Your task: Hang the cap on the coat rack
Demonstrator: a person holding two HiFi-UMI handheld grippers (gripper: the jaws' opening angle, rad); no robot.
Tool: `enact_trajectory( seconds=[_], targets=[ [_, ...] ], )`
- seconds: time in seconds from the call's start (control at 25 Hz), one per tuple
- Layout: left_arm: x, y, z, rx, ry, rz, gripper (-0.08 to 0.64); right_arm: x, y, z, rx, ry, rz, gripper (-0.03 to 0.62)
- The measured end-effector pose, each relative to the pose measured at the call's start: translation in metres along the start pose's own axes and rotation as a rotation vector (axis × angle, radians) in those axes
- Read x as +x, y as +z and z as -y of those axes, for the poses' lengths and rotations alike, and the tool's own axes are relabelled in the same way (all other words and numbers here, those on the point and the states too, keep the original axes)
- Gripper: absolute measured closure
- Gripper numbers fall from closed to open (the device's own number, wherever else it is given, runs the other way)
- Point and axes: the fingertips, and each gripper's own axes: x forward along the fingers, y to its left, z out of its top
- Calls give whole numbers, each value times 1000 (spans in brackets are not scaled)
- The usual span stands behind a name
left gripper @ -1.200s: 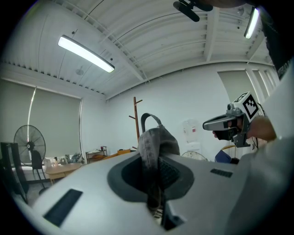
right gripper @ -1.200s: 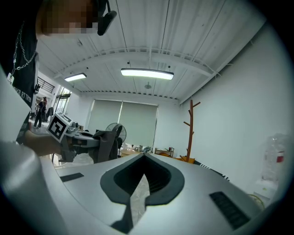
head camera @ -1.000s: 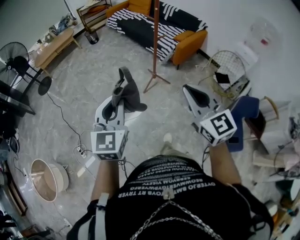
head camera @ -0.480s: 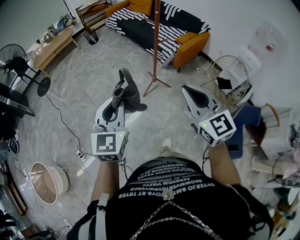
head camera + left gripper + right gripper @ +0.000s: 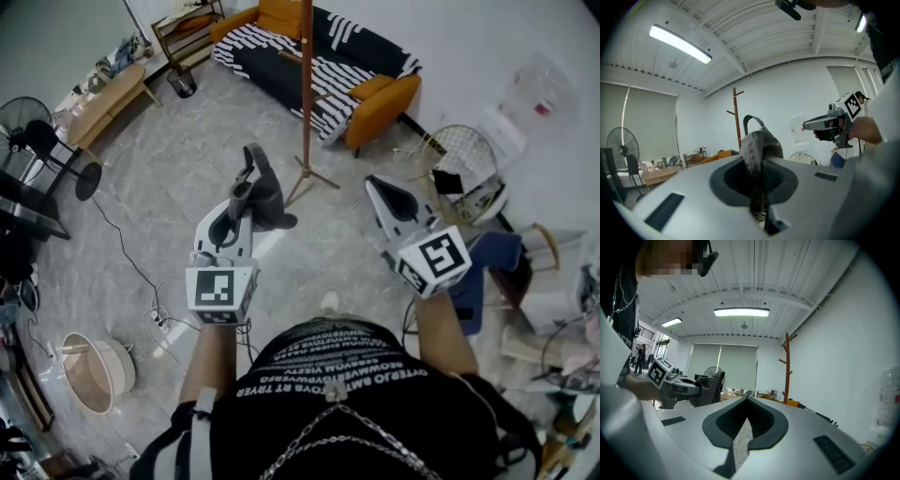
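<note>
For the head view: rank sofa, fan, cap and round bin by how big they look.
1. Sofa
2. Fan
3. Cap and bin: about alike. The cap is held much nearer, so its true size is unsure.

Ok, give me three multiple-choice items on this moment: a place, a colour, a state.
1. Where does the coat rack stand?
A) beside the fan
B) before the sofa
C) behind the person
2. What colour is the cap?
A) red
B) white
C) dark grey
3. How is the right gripper?
A) shut, empty
B) shut on the cap
C) wide open
Key: 1 B, its feet sit before the striped sofa; 2 C, grey fabric shows in the left gripper; 3 A, its jaws meet with nothing between.
</note>
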Motion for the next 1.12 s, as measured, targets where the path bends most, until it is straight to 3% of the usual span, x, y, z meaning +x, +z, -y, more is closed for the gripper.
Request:
enact_trajectory(
  seconds=[0.36, 0.56, 0.76, 1.12],
  targets=[
    [71, 26, 14, 8, 23, 0, 541, 21, -7, 74, 6, 36, 12, 601],
    [72, 22, 16, 18, 21, 6, 543, 24, -11, 73, 1, 48, 16, 601],
    [114, 32, 29, 18, 32, -5, 543, 34, -17, 120, 13, 70, 9, 601],
    [105, 18, 19, -15, 75, -31, 541, 45, -24, 112, 41, 92, 7, 601]
  ],
)
